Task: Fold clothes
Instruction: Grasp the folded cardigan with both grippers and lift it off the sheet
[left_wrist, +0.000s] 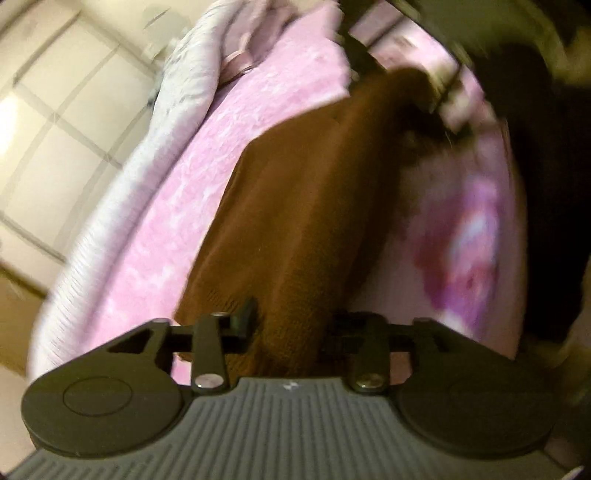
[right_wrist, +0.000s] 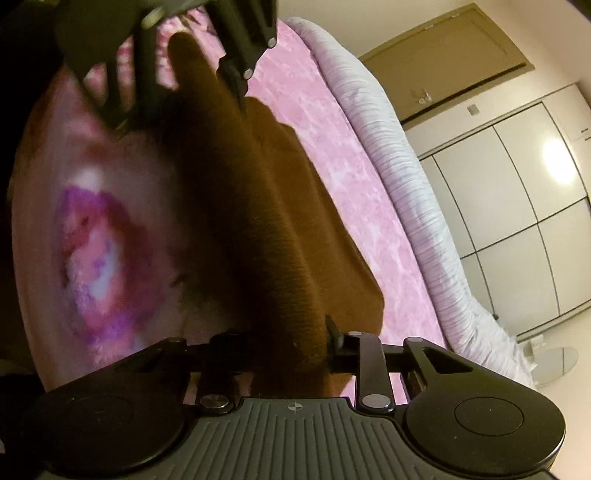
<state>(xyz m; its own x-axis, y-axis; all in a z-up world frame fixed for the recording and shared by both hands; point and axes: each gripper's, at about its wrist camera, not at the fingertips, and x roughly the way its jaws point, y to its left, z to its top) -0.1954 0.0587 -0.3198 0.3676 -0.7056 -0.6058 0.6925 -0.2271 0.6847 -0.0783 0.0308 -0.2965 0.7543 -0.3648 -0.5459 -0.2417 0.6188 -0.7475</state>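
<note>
A brown knitted garment (left_wrist: 295, 206) hangs as a long folded ridge above a pink bedspread (left_wrist: 166, 221), stretched between my two grippers. My left gripper (left_wrist: 293, 317) is shut on its near end, with the cloth bunched between the fingers. The right gripper (left_wrist: 410, 85) holds the far end, blurred. From the right wrist view the same garment (right_wrist: 266, 206) runs away from my right gripper (right_wrist: 277, 339), which is shut on a thick fold. The left gripper (right_wrist: 184, 92) pinches the far end at the top. The lower side of the garment drapes onto the bedspread (right_wrist: 340, 147).
A lilac-white striped quilt (right_wrist: 413, 177) lies bunched along the bed's edge (left_wrist: 110, 192). A purple floral print (right_wrist: 99, 251) marks the bedspread beside the garment. White wardrobe doors (right_wrist: 517, 214) and a brown door (right_wrist: 443, 62) stand beyond the bed. A dark sleeve (left_wrist: 546, 177) fills the right.
</note>
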